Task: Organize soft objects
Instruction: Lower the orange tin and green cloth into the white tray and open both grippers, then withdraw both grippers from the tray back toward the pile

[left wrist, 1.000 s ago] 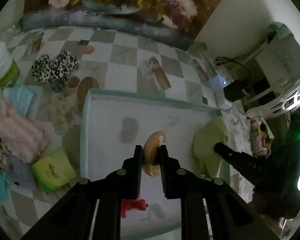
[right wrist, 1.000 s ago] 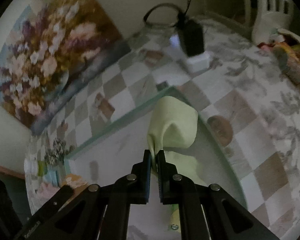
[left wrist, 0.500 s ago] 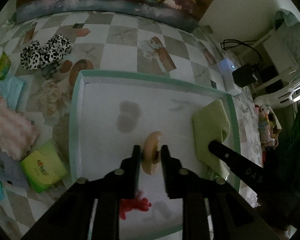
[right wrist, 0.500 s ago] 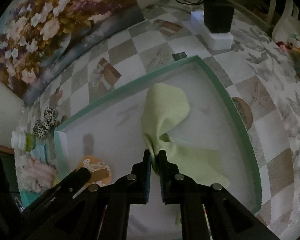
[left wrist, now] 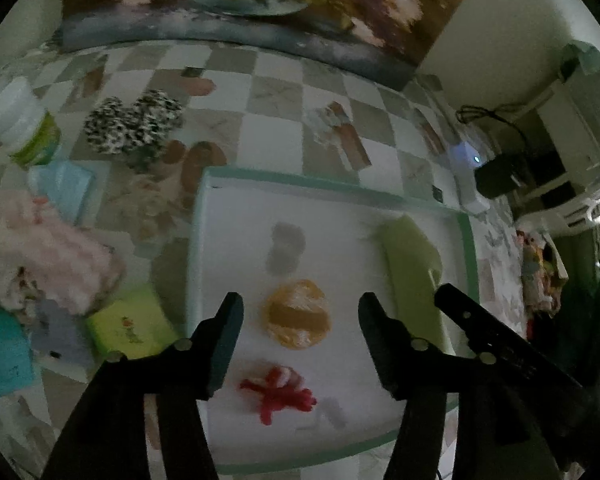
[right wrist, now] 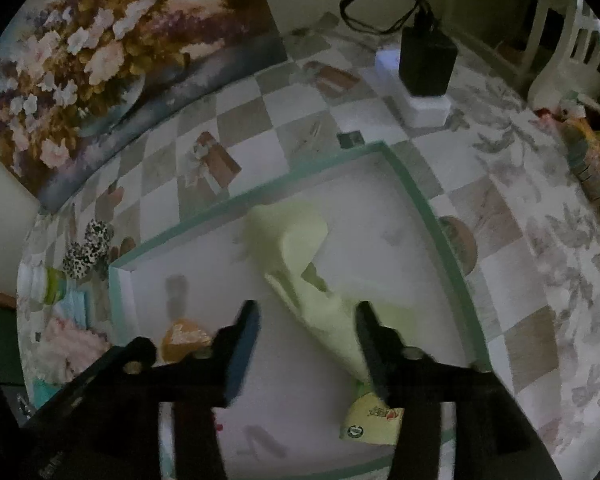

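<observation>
A white tray with a green rim (left wrist: 340,184) (right wrist: 420,196) lies on the checkered tablecloth. In it lie an orange round pad (left wrist: 298,314) (right wrist: 182,338), a red yarn piece (left wrist: 278,394) and a light green cloth (left wrist: 412,264) (right wrist: 300,248). My left gripper (left wrist: 300,312) is open, its fingers either side of the orange pad, above it. My right gripper (right wrist: 306,320) is open over the crumpled green cloth; its black finger shows in the left wrist view (left wrist: 500,344).
Left of the tray lie a leopard-print scrunchie (left wrist: 134,124), a white bottle (left wrist: 22,120), a pink fluffy cloth (left wrist: 56,256), a blue cloth (left wrist: 62,184), a green pack (left wrist: 130,326) and a teal item (left wrist: 2,356). A charger on a white power strip (right wrist: 424,64) sits beyond the tray.
Both grippers have opened. The left let go of the orange pad, which now lies flat in the tray. The right let go of the green cloth, which slumped down.
</observation>
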Available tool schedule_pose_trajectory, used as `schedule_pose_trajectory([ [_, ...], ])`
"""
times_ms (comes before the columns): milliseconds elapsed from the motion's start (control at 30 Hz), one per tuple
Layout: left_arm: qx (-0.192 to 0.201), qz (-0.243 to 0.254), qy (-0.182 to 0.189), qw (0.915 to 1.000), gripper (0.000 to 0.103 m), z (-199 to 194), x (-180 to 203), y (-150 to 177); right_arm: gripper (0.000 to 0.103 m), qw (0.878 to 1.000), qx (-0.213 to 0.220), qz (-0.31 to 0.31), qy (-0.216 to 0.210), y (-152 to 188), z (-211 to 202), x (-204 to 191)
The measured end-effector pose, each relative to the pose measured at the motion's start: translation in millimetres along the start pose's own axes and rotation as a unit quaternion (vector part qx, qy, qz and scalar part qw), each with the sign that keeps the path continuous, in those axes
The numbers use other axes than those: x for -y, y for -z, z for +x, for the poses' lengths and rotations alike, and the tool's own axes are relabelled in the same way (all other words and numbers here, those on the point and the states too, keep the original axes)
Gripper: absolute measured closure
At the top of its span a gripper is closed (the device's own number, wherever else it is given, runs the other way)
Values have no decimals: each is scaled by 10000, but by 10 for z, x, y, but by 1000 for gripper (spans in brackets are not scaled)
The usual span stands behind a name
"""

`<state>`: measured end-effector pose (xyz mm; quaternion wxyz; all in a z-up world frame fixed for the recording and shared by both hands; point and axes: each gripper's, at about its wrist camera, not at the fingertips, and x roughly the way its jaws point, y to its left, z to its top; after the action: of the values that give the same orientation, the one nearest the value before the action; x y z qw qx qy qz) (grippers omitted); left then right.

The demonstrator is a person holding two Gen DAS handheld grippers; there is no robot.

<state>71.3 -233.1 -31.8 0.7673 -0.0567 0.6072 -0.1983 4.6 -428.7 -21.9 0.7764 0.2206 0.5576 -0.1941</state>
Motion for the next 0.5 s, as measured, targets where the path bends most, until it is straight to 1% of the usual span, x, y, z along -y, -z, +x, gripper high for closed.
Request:
schedule_pose_trajectory([
  [67, 38, -46, -125, 9999, 31, -16, -36, -10, 39, 10000, 17, -67, 69, -5, -12, -29],
  [100, 82, -86, -188, 9998, 25, -27, -59, -18, 34, 9999, 16, -98, 94, -6, -12, -41],
  [133, 114, -124, -225, 9996, 21, -40, -79, -22, 32, 9998, 10, -136, 135, -8, -4, -56],
  [200, 177, -208, -277, 9992, 19, -55, -123, -33, 25, 9997, -19, -169, 202, -4, 3, -45],
  [233, 216, -237, -307, 9990, 16, -65, -143, -34, 24, 9994, -30, -211, 277, -6, 15, -49],
  [267, 271, -264, -360, 9986, 13, -75, -163, -39, 20, 9991, -13, -253, 348, -3, 21, -52],
  [300, 350, -284, -449, 9980, 7, -88, -180, -49, 13, 9988, 16, -277, 399, 2, 17, -52],
  [333, 433, -293, -526, 9972, 4, -109, -198, -53, 9, 9983, 101, -308, 484, -1, 2, -56],
  [367, 518, -295, -589, 9965, 4, -134, -214, -56, 0, 9979, 214, -313, 522, -5, -25, -59],
  [500, 803, -295, -774, 9933, 1, -219, -256, -82, 0, 9978, 439, -215, 451, -33, -118, -60],
])
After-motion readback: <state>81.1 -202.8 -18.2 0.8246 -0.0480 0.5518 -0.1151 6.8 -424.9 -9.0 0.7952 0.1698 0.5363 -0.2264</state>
